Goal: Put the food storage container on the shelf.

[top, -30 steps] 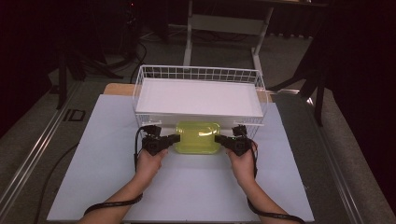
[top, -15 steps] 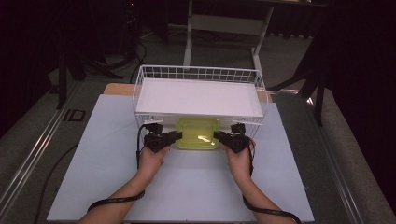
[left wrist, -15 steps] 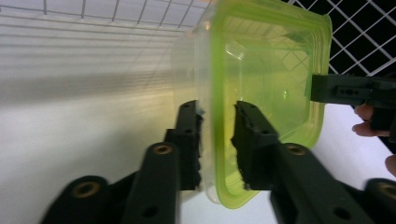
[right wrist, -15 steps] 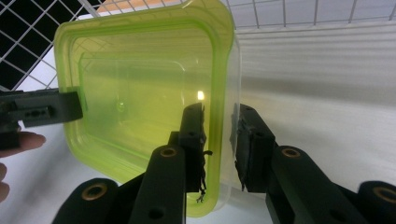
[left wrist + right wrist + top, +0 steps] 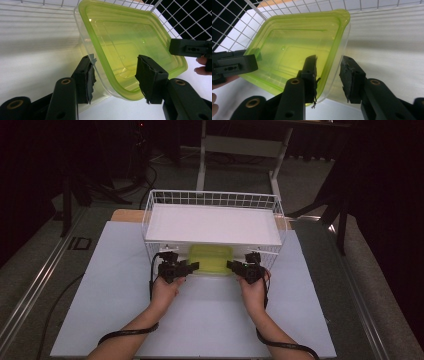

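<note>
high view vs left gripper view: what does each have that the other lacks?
High view alone: the whole wire basket with its white shelf, both forearms, the grey table. Left gripper view alone: the left gripper jaws, just opened, straddling the green-lidded container rim without pressing. Both: container, basket mesh, right gripper.

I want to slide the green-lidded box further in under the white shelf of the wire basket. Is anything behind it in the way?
Nothing visible. In the left gripper view the box sits on a bare white floor with open space back to the wire basket wall. The right gripper view shows the same. Both pairs of jaws have just been opening, straddling the box's near corners.
</note>
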`<move>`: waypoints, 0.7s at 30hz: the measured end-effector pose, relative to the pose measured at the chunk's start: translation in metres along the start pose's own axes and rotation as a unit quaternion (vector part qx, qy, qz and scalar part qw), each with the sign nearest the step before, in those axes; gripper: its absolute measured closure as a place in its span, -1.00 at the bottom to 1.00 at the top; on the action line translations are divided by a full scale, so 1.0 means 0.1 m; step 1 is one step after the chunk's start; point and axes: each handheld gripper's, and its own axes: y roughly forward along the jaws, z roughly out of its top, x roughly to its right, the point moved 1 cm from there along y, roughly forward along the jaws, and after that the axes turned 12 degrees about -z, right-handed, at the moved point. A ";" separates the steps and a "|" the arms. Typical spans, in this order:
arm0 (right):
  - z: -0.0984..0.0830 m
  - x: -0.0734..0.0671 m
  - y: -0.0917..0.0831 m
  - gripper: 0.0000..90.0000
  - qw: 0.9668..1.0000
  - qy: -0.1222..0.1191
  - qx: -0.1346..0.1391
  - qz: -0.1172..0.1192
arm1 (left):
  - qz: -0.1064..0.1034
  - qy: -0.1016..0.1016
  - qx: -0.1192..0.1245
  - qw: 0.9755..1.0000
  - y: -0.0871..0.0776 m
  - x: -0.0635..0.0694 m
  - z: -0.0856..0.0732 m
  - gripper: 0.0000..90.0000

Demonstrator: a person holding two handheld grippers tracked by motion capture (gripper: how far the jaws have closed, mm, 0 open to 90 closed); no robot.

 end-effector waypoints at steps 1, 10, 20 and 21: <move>0.00 0.00 0.00 0.45 1.000 0.000 0.000 0.000 | -0.002 0.000 0.002 1.000 0.00 0.00 0.00 0.09; 0.00 -0.07 -0.10 0.16 0.998 -0.046 0.046 0.002 | -0.038 0.038 0.031 0.998 -0.08 0.06 0.02 -0.34; -0.02 -0.16 -0.23 0.10 0.996 -0.066 0.060 0.006 | -0.026 0.035 0.027 0.999 -0.10 0.07 -0.04 -0.48; -0.02 -0.17 -0.25 0.09 0.996 -0.068 0.062 0.011 | -0.027 0.034 0.026 0.999 -0.10 0.07 -0.05 -0.54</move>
